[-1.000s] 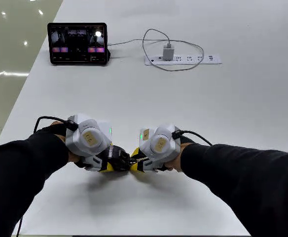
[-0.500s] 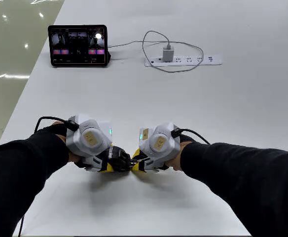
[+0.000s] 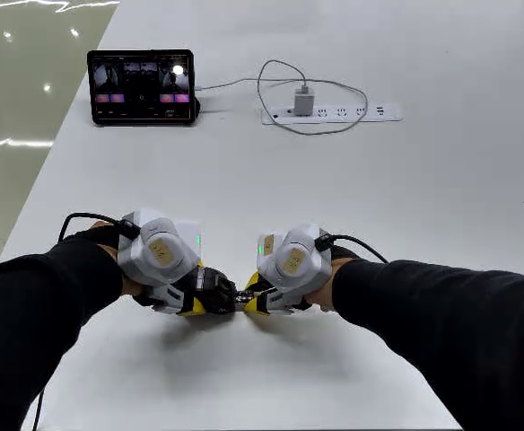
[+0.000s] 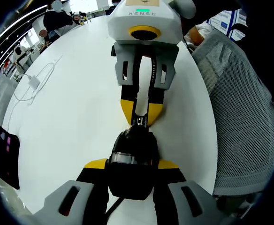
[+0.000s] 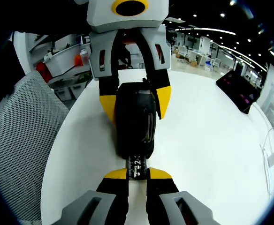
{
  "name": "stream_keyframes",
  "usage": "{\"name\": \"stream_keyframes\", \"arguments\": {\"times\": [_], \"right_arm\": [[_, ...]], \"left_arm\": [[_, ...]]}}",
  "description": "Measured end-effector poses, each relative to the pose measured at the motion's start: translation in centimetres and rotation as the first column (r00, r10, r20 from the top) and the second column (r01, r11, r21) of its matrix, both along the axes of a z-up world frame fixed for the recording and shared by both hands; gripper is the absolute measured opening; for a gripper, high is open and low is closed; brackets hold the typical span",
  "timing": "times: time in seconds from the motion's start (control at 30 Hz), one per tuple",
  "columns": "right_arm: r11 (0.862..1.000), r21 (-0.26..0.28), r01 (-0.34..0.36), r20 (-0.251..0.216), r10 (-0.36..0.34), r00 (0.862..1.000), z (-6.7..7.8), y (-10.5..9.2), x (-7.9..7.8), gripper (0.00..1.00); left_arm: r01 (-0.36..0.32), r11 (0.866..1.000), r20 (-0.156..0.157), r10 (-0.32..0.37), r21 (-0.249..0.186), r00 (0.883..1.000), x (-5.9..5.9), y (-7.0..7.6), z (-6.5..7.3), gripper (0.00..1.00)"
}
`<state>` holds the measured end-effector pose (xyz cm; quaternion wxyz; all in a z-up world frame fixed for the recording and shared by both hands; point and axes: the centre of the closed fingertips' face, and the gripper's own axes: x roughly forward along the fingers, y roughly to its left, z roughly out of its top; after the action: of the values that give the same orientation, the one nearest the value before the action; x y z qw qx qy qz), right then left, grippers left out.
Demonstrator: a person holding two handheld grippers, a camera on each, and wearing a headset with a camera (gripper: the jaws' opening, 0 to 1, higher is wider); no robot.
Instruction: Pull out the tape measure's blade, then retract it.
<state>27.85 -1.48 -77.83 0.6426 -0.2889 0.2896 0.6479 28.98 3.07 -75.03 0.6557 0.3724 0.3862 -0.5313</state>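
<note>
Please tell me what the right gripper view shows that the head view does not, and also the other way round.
Right gripper view: the short pulled-out blade with its printed scale, pinched in the right tool, and a grey mesh chair back.
Head view: the person's black sleeves and the glossy green floor beside the table.
Both: the black tape measure clamped in the left tool, the tablet and the white table.

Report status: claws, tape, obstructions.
Left claw shut on black tape measure body. Right claw shut on its blade tip, barely extended. Black tablet, white power strip far back.
</note>
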Motion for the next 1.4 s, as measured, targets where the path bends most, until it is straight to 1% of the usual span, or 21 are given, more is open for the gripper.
{"name": "stream_keyframes", "arguments": {"times": [0.27,0.9,1.0,1.13,1.4], "right_arm": [[1.000,-0.006,0.003,-0.001,-0.003,1.000,0.0,-0.4,0.0,0.10],[1.000,-0.018,0.009,-0.002,-0.009,1.000,-0.1,-1.4,0.1,0.10],[1.000,-0.019,0.011,-0.002,-0.011,1.000,-0.2,-1.6,0.2,0.10],[1.000,-0.020,0.013,-0.002,-0.013,1.000,-0.2,-1.7,0.2,0.10],[1.000,-0.027,0.012,0.001,-0.012,1.000,-0.2,-2.2,0.2,0.10]], "left_arm": [[0.015,1.000,0.003,-0.015,-0.002,1.000,0.0,0.0,0.0,0.31],[0.016,1.000,0.003,-0.016,0.003,1.000,-0.1,0.0,0.0,0.31],[0.022,1.000,0.006,-0.022,-0.009,1.000,-0.1,0.0,0.0,0.31],[0.011,1.000,0.007,-0.010,-0.024,1.000,0.0,0.0,0.1,0.31],[0.012,1.000,0.006,-0.012,-0.017,1.000,-0.1,0.0,0.0,0.31]]}}
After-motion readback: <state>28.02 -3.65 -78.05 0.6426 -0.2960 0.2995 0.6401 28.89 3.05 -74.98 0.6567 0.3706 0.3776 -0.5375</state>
